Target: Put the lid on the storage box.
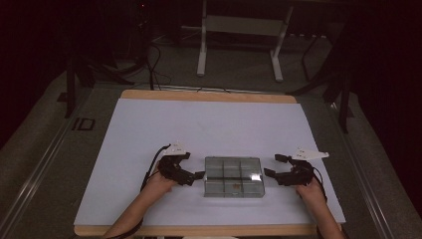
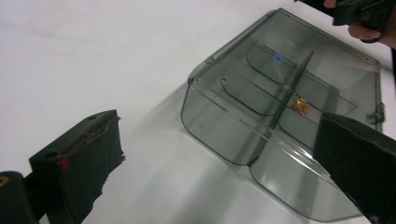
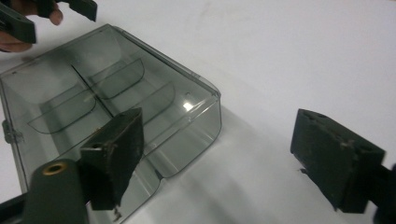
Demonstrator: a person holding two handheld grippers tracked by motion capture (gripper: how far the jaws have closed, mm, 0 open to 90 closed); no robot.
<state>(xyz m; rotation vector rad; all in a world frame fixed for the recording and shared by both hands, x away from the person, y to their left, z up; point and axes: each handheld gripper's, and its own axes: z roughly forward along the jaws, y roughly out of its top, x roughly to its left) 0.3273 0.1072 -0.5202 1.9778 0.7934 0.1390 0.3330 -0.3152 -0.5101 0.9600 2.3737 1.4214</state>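
Observation:
A smoky clear plastic compartment box [image 1: 234, 178] lies flat on the white sheet [image 1: 149, 129], lid closed, near the table's front. A small brown item [image 2: 301, 106] sits in one compartment. My left gripper [image 1: 193, 166] is at the box's left end, jaws wide apart and open. In the left gripper view [image 2: 219, 126] the box [image 2: 261, 93] lies ahead, its near corner behind the right-hand jaw, with no pad pressing on it. My right gripper [image 1: 275, 166] is at the box's right end, open. In the right gripper view [image 3: 217, 119] the box [image 3: 107, 102] lies behind the left-hand jaw.
The white sheet covers a wooden tabletop [image 1: 209, 95], with bare sheet behind and to both sides of the box. Past the table's far edge stand a white desk frame [image 1: 239, 30] and cables [image 1: 154, 59] on the floor. The front edge is close behind both hands.

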